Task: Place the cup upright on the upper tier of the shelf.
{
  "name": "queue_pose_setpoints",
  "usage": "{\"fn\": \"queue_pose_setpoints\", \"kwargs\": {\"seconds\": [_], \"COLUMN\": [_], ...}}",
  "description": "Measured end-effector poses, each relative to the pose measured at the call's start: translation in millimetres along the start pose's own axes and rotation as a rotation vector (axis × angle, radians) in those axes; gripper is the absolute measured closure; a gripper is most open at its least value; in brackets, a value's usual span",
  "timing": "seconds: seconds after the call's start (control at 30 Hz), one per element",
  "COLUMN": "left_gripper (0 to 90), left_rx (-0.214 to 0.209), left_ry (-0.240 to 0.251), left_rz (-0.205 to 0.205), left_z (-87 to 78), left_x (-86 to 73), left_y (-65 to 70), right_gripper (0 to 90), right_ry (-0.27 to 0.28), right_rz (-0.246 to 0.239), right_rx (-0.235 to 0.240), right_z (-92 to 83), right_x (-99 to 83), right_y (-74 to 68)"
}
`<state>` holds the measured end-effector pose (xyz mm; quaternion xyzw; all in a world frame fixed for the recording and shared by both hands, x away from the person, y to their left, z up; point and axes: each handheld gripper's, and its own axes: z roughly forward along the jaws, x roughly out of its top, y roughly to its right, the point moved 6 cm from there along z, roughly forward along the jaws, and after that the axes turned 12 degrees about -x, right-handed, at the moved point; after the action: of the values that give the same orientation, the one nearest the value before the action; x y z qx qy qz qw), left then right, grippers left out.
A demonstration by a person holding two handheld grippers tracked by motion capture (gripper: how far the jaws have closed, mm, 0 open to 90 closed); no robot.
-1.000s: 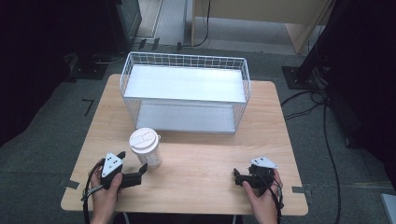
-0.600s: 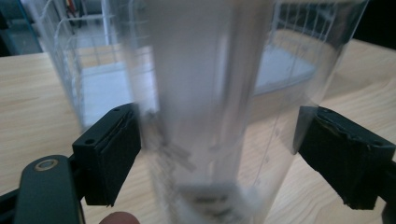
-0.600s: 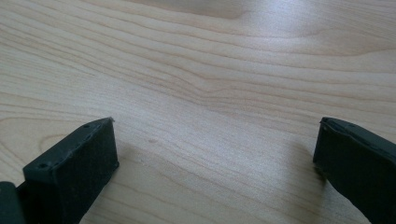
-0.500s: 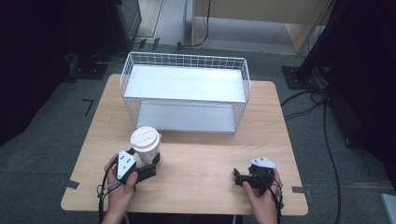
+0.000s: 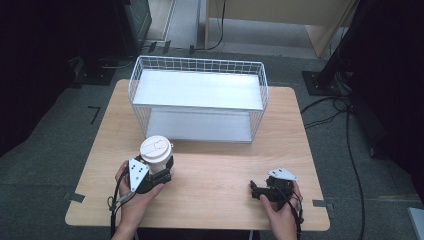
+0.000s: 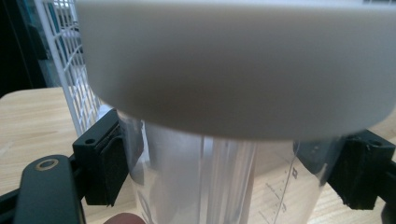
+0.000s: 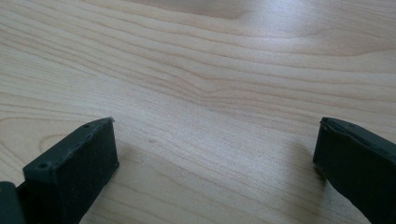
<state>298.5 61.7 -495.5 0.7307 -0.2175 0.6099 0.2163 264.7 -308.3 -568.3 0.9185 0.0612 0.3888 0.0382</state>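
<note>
A clear cup with a white lid [image 5: 156,148] stands upright on the wooden table [image 5: 215,210], in front of the wire rack's left end. My left gripper [image 5: 160,167] is open, one jaw on each side of the cup's wall. In the left gripper view the cup [image 6: 205,182] sits between the pads [image 6: 109,170], very close to them; I cannot tell whether they touch. My right gripper [image 5: 254,190] rests low on the table at the front right, open, with bare wood between its jaws [image 7: 215,154].
A white wire rack [image 5: 197,90] with two white shelves stands across the back half of the table. Its mesh [image 6: 70,70] shows just behind the cup. Black stands and cables lie on the grey floor around the table.
My left gripper has moved right and forward up to the cup, and its jaws now stand on either side of it. The right gripper has stayed in place.
</note>
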Motion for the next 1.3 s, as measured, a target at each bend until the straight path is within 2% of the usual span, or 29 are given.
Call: {"fn": "queue_pose_setpoints", "kwargs": {"seconds": [0.1, 0.17, 0.23, 0.3, 0.37, 0.43, 0.5, 0.53, 0.63, 0.67, 0.7, 0.8, 0.87, 0.9, 0.93, 1.0, 1.07, 1.3], "left_gripper": [15.6, 15.6, 15.7, 15.7, 15.7, 15.7, 15.7, 15.7, 15.7, 15.7, 15.7, 15.7, 15.7, 15.7, 15.7, 15.7, 15.8, 15.8], "left_rx": [0.005, 0.011, 0.012, 0.013, 0.023, 0.025, 0.018, 0.018, 0.016, 0.015, 0.015, 0.017, 0.014, 0.016, 0.016, 0.016, 0.015, -0.002], "left_ry": [0.01, 0.034, 0.073, 0.087, 0.114, 0.125, 0.173, 0.173, 0.218, 0.241, 0.241, 0.273, 0.294, 0.316, 0.316, 0.337, 0.345, 0.405], "left_rz": [-0.007, -0.024, -0.018, -0.015, 0.015, 0.029, 0.056, 0.056, 0.073, 0.087, 0.087, 0.105, 0.113, 0.125, 0.125, 0.145, 0.146, 0.199], "left_z": [-0.6, -0.4, 0.7, 1.1, 1.5, 1.8, 3.5, 3.5, 5.8, 7.1, 7.1, 8.2, 9.3, 10.8, 10.8, 13.9, 15.1, 27.3], "left_x": [1.5, 4.8, 13.9, 17.8, 31.2, 36.3, 51.6, 51.6, 69.5, 80.5, 80.5, 96.6, 108.4, 120.8, 120.8, 135.1, 138.3, 167.0], "left_y": [-0.7, -1.9, -2.1, -1.7, -0.9, -0.2, 2.8, 2.8, 6.0, 7.8, 7.8, 9.4, 10.3, 11.2, 11.2, 13.1, 14.0, 21.1], "right_gripper": [0.0, 0.0, 0.0, 0.0, 0.0, 0.0, 0.0, 0.0, 0.0, 0.0, 0.0, 0.0, 0.0, 0.0, 0.0, 0.0, 0.0, 0.0], "right_ry": [0.0, 0.0, 0.0, 0.0, 0.0, 0.0, 0.0, 0.0, 0.002, 0.0, 0.0, 0.0, 0.0, 0.0, 0.0, 0.0, 0.0, 0.001], "right_rz": [-0.001, 0.0, 0.0, -0.001, -0.001, -0.001, -0.001, 0.0, -0.003, 0.0, 0.0, 0.0, 0.0, 0.0, -0.001, -0.002, -0.001, -0.002], "right_rx": [0.0, 0.0, 0.0, 0.0, 0.0, 0.0, 0.0, 0.0, -0.001, 0.0, 0.0, 0.0, 0.0, 0.0, 0.0, -0.001, 0.0, 0.0], "right_z": [0.0, 0.0, 0.0, 0.0, 0.0, 0.0, 0.0, 0.0, 0.1, -0.1, -0.1, -0.1, -0.1, -0.1, -0.1, -0.1, 0.0, 0.0], "right_x": [0.0, 0.0, 0.0, 0.0, 0.0, 0.0, 0.0, 0.0, 0.1, 0.0, 0.0, 0.0, 0.0, 0.0, -0.1, -0.1, 0.0, -0.1], "right_y": [0.0, 0.0, 0.0, 0.0, 0.0, 0.0, 0.0, 0.0, 0.2, 0.0, 0.0, 0.0, 0.0, -0.1, 0.0, 0.1, 0.0, 0.1]}}
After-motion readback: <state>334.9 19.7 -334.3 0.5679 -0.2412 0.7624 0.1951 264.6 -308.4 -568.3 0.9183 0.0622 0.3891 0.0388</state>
